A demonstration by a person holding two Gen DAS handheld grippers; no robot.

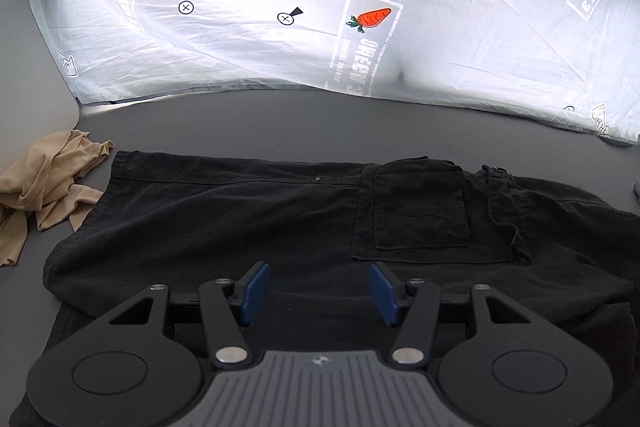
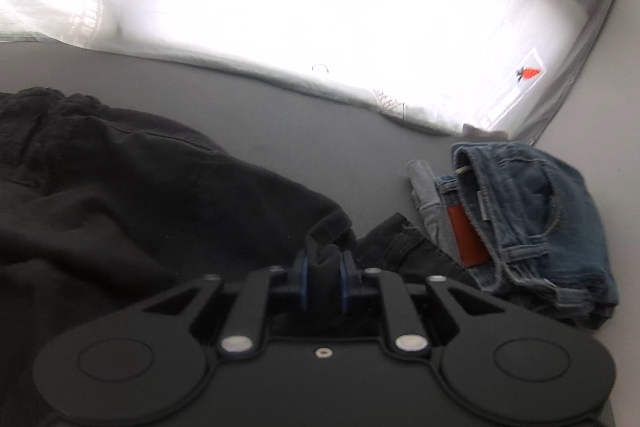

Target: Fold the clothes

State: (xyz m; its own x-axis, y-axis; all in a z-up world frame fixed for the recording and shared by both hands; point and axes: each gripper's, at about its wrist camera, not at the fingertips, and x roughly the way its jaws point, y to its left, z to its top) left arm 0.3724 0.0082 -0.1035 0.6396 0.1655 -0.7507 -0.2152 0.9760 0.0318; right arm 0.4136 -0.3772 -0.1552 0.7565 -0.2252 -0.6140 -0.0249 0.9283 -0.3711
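Observation:
A pair of black trousers [image 1: 240, 223] lies spread on the dark grey table, back pocket [image 1: 420, 211] facing up at the right. My left gripper [image 1: 320, 287] hovers just above the cloth near its front edge, open, blue pads apart and empty. In the right wrist view the same black trousers [image 2: 120, 195] lie bunched at the left. My right gripper [image 2: 323, 275] is shut on a fold of the black cloth, pinched between its blue pads [image 2: 301, 277] and lifted a little.
A crumpled beige garment [image 1: 44, 187] lies at the table's left. Folded blue jeans [image 2: 532, 219] on a grey garment [image 2: 430, 203] sit at the right. A white carrot-print sheet [image 1: 360, 7] hangs behind the table [image 1: 280, 123].

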